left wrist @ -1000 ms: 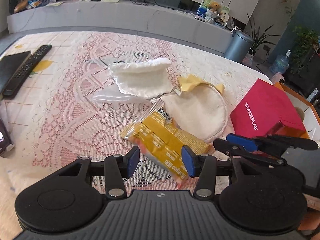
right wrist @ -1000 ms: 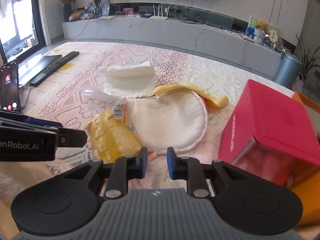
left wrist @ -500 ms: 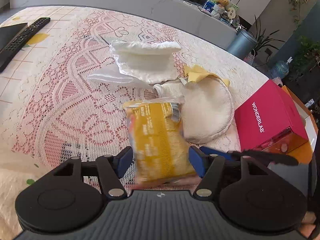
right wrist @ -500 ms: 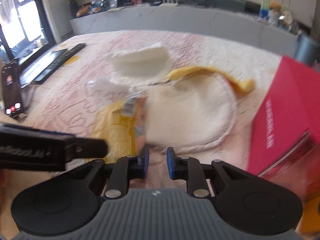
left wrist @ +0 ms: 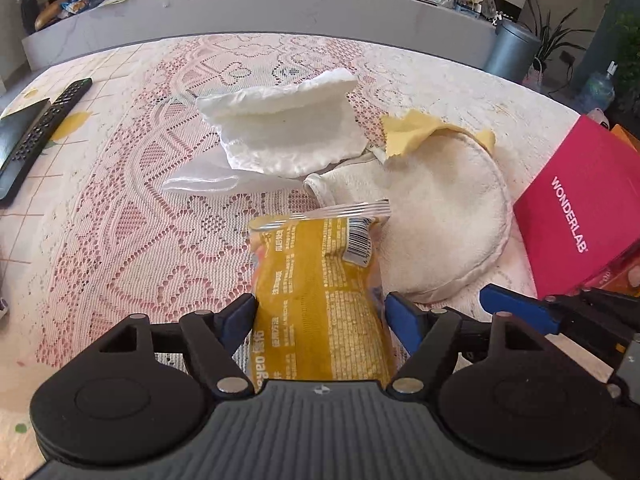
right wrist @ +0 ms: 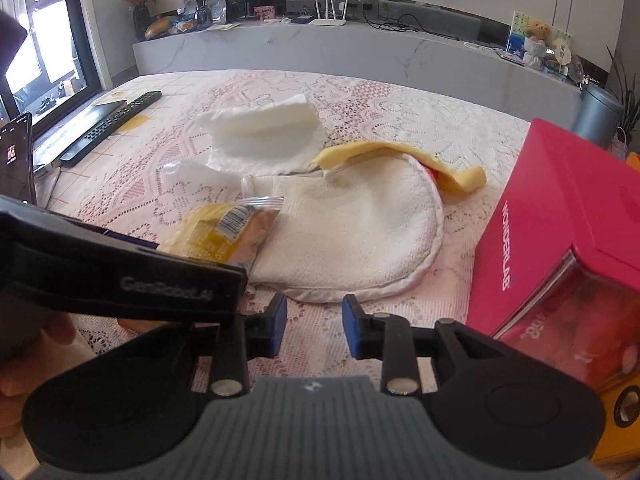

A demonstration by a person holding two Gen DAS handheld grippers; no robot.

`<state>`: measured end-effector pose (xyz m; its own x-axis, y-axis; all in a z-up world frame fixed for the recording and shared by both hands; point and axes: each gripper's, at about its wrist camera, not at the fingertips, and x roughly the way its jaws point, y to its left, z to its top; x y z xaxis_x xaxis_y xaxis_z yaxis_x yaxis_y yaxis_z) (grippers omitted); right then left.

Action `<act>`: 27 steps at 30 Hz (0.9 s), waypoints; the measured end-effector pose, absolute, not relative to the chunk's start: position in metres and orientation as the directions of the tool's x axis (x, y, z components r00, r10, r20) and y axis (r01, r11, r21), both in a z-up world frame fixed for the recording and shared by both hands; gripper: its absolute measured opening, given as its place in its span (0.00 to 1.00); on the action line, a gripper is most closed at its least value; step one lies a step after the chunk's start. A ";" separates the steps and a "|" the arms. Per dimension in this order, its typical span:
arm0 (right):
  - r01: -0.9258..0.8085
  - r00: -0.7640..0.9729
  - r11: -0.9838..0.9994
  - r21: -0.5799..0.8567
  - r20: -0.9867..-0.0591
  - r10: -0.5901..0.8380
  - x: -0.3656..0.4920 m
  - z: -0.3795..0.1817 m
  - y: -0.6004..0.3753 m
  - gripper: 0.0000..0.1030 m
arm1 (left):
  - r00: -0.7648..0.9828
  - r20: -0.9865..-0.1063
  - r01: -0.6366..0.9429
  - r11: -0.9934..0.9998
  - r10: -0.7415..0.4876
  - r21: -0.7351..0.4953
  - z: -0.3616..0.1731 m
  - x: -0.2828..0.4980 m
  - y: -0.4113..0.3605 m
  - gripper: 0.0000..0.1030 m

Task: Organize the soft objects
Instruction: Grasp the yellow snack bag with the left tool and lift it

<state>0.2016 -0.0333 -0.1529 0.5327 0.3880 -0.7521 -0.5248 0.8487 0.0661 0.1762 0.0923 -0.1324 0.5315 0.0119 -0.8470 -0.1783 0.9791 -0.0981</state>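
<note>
A yellow snack packet [left wrist: 316, 280] lies on the lace tablecloth, lengthwise between the jaws of my left gripper [left wrist: 320, 316]. Those jaws are opening and stand wide on either side of the packet, close to its edges without squeezing it. Its far end leans on a round cream pad [left wrist: 440, 216]. A folded white cloth [left wrist: 284, 128] and a yellow cloth [left wrist: 412, 132] lie behind. My right gripper [right wrist: 314, 326] hovers just in front of the cream pad [right wrist: 352, 232]; its jaws are opening and hold nothing. The left gripper's body [right wrist: 120, 272] hides most of the packet [right wrist: 216, 236] there.
A red WONDERLAB box [left wrist: 580, 200] stands close on the right, with an orange container [right wrist: 616, 432] behind it. A clear plastic bag [left wrist: 204, 180] lies left of the cloths. A remote [left wrist: 44, 124] and a phone [right wrist: 16, 160] sit at the far left.
My left gripper came forward and down over the yellow packet and spread its jaws around it; the packet now lies lengthwise. The right gripper's jaws have parted a little.
</note>
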 end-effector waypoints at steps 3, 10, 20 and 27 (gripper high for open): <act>-0.530 0.538 0.846 0.053 -0.750 0.384 0.202 -0.156 -0.032 0.38 | 0.529 -0.849 -0.183 0.976 -0.006 -0.120 -0.134 0.176 0.097 0.73; -0.556 0.556 0.830 0.039 -0.726 0.406 0.208 -0.154 -0.026 0.59 | 0.575 -0.818 -0.269 0.944 -0.002 -0.191 -0.123 0.166 0.115 0.53; -0.575 0.494 0.812 0.100 -0.749 0.442 0.245 -0.172 -0.004 0.69 | 0.577 -0.816 -0.318 0.925 0.016 -0.206 -0.124 0.165 0.126 0.53; -0.584 0.487 0.802 0.126 -0.736 0.471 0.244 -0.168 -0.006 0.12 | 0.587 -0.809 -0.308 0.927 0.010 -0.212 -0.122 0.163 0.125 0.53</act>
